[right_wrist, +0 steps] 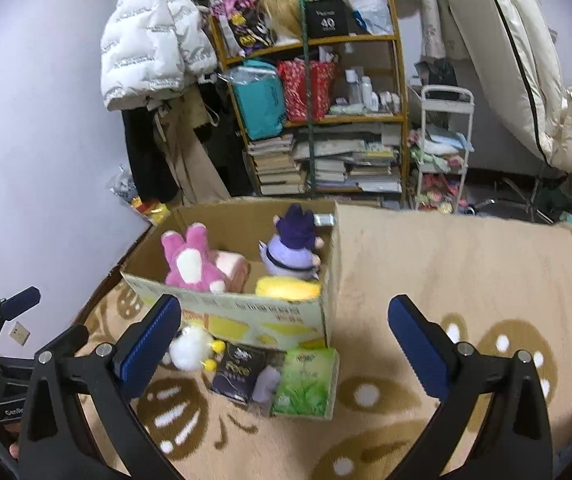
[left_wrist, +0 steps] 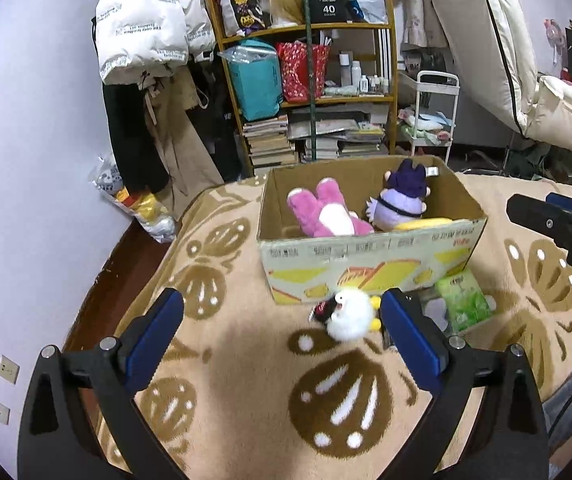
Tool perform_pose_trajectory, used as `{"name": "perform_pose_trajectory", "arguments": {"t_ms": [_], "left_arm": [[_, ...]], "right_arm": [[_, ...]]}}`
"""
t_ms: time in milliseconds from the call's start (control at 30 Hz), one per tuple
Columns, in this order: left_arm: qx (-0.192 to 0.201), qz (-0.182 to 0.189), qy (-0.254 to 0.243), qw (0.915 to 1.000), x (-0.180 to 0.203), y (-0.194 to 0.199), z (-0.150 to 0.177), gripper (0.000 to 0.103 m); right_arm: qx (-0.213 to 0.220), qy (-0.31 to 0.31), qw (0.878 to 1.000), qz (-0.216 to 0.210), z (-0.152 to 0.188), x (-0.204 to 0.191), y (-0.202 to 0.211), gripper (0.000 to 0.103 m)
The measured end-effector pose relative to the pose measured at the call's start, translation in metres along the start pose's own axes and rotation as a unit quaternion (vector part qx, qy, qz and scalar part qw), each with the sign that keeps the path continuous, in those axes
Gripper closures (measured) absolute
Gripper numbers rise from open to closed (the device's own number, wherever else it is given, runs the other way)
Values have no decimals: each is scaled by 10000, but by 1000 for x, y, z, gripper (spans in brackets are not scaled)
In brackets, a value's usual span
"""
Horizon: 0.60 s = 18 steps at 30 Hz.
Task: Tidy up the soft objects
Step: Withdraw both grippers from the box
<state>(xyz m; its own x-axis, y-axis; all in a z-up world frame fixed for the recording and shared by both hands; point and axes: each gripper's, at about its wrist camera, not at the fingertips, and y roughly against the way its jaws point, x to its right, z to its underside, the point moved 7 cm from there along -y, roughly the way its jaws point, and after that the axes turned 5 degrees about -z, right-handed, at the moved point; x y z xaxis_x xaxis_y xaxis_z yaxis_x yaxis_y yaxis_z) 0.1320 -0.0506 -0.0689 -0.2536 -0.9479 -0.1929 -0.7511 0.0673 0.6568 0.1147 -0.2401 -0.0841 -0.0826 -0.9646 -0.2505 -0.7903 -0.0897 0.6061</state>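
Note:
A cardboard box stands on the patterned blanket and holds a pink plush, a purple plush and a yellow plush. A small white fluffy plush lies on the blanket in front of the box; it also shows in the right wrist view. My left gripper is open, just short of the white plush. My right gripper is open and empty, above a green tissue pack and a dark packet.
A beige and brown blanket covers the bed. A cluttered shelf with books, hanging coats and a white cart stand behind. The right gripper shows at the edge of the left wrist view.

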Motion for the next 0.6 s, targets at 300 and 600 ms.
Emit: {"name": "perform_pose_trajectory", "arguments": {"t_ms": [300, 600], "left_arm": [[-302, 236, 123, 9992, 2, -25, 15, 5], [-435, 393, 254, 9980, 9, -56, 18, 5]], "right_arm": [[-708, -528, 9955, 329, 26, 29, -31, 0], [-1123, -762, 9884, 680, 44, 51, -60, 2]]}}
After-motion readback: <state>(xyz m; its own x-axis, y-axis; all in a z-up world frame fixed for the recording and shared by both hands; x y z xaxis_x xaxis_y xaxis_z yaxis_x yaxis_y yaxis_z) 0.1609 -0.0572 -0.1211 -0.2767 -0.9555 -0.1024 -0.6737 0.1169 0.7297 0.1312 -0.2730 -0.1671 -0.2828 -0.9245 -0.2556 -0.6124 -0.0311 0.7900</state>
